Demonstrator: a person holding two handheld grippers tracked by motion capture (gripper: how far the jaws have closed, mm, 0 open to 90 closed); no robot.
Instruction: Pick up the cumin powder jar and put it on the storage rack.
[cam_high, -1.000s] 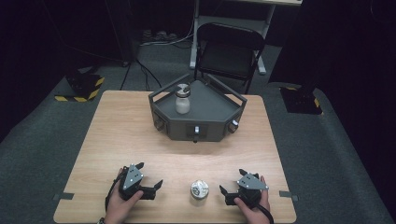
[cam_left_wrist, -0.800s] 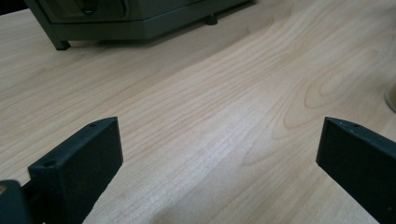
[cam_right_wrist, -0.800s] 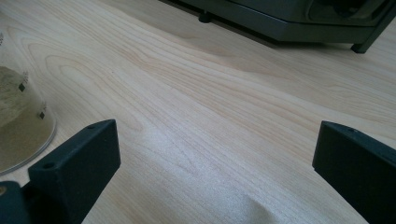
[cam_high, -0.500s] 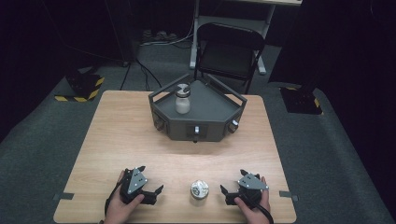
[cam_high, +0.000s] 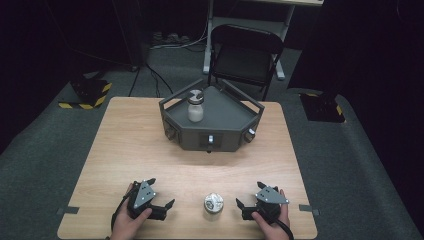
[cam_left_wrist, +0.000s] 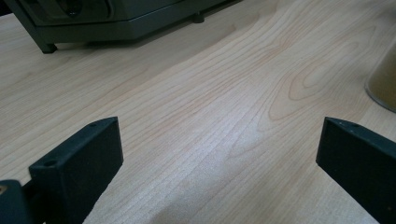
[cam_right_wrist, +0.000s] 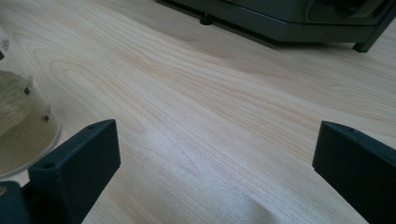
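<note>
Now — jar (cam_high: 213, 205) upright, lid up | both hand-held grippers wide open, empty

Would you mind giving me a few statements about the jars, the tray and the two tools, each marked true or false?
1. A jar stands on the table between the left tool and the right tool. True.
2. The left tool is shut on that jar. False: its jaws stand wide apart over bare wood, with the jar off to one side.
3. A second jar stands upright in the grey tray. True.
4. The right tool holds the tray's rail. False: it rests near the table's front edge, open, far from the tray.
5. The tray sits on the folding chair. False: it sits on the table; the chair is behind it.
</note>
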